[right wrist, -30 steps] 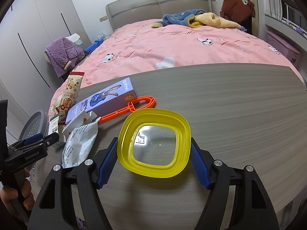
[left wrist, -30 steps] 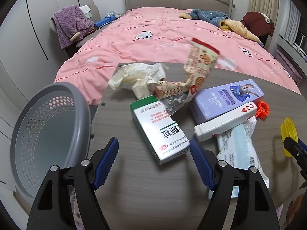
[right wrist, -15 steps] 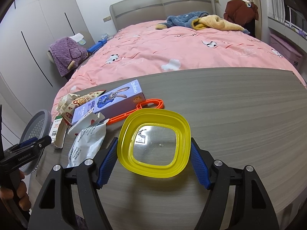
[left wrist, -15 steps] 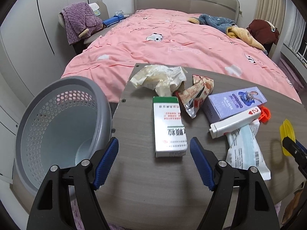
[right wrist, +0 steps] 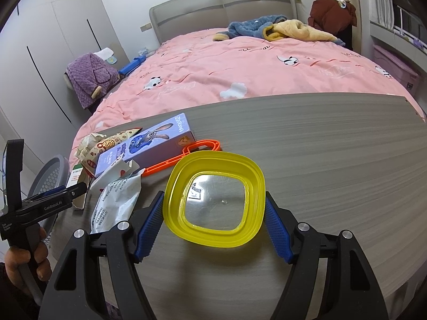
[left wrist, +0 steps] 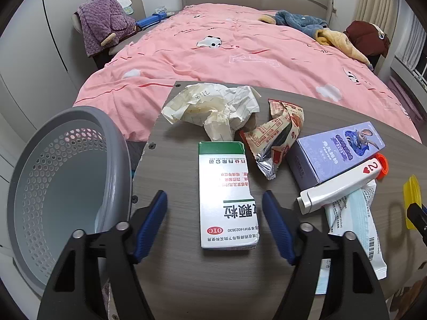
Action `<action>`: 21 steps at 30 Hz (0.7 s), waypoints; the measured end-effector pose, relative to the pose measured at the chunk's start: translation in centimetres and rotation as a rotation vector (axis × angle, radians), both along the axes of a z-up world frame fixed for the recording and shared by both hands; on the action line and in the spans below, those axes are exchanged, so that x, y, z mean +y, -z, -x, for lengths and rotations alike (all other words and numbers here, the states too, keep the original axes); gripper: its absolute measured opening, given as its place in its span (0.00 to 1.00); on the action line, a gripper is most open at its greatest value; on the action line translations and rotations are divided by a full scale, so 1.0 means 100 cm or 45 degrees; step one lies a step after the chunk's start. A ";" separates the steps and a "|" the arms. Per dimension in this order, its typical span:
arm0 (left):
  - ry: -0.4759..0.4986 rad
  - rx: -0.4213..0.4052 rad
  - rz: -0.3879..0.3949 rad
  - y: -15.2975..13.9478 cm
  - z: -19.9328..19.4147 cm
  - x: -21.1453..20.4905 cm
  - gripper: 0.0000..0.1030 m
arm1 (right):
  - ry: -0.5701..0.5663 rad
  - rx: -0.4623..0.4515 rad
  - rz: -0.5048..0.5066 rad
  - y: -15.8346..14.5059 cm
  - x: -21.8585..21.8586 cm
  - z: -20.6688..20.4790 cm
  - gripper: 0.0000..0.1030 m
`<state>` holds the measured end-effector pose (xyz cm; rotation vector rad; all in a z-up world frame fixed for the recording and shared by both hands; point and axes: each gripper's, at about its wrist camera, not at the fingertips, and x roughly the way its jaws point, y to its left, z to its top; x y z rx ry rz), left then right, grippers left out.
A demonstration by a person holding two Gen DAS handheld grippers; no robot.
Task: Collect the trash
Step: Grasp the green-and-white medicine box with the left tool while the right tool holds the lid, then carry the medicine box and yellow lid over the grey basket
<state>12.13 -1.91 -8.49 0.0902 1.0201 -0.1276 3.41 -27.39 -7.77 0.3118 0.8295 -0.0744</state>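
Observation:
A green-and-white medicine box (left wrist: 226, 194) lies flat on the grey wood table (left wrist: 186, 280). My left gripper (left wrist: 213, 193) straddles it, jaws closing, with a gap still showing on each side of the box. Beyond it lie crumpled paper (left wrist: 210, 106) and a red snack wrapper (left wrist: 275, 138). My right gripper (right wrist: 214, 194) is shut on a yellow plastic lid (right wrist: 213, 160), both blue pads against its edges. A grey perforated basket (left wrist: 61, 186) stands off the table's left edge. In the right wrist view the left gripper (right wrist: 53, 200) shows at the far left, held by a hand.
A purple cartoon box (left wrist: 336, 154), a white card box (left wrist: 341, 184), a mask packet (left wrist: 355, 226) and an orange plastic handle (right wrist: 186, 157) lie on the table's right part. A pink bed (left wrist: 240, 53) stands behind the table; wardrobes stand to the left.
The snack wrapper, upright a second ago, now lies on the table. My left gripper's jaws have narrowed around the medicine box, which now lies straight between them. The right gripper still holds the lid.

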 end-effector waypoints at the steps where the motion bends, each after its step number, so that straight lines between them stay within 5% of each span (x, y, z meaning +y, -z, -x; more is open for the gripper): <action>1: 0.010 0.009 -0.003 0.001 0.000 -0.001 0.47 | -0.001 0.001 0.000 0.000 0.000 0.000 0.67; 3: 0.024 0.028 0.005 0.004 0.000 0.000 0.36 | -0.005 0.002 0.000 0.001 0.001 0.000 0.67; 10: 0.022 -0.001 0.032 -0.003 0.015 0.009 0.35 | -0.010 -0.005 0.007 -0.003 0.004 0.004 0.67; 21: -0.014 -0.170 0.071 -0.054 0.045 0.038 0.35 | -0.071 -0.082 0.050 -0.037 0.031 0.004 0.67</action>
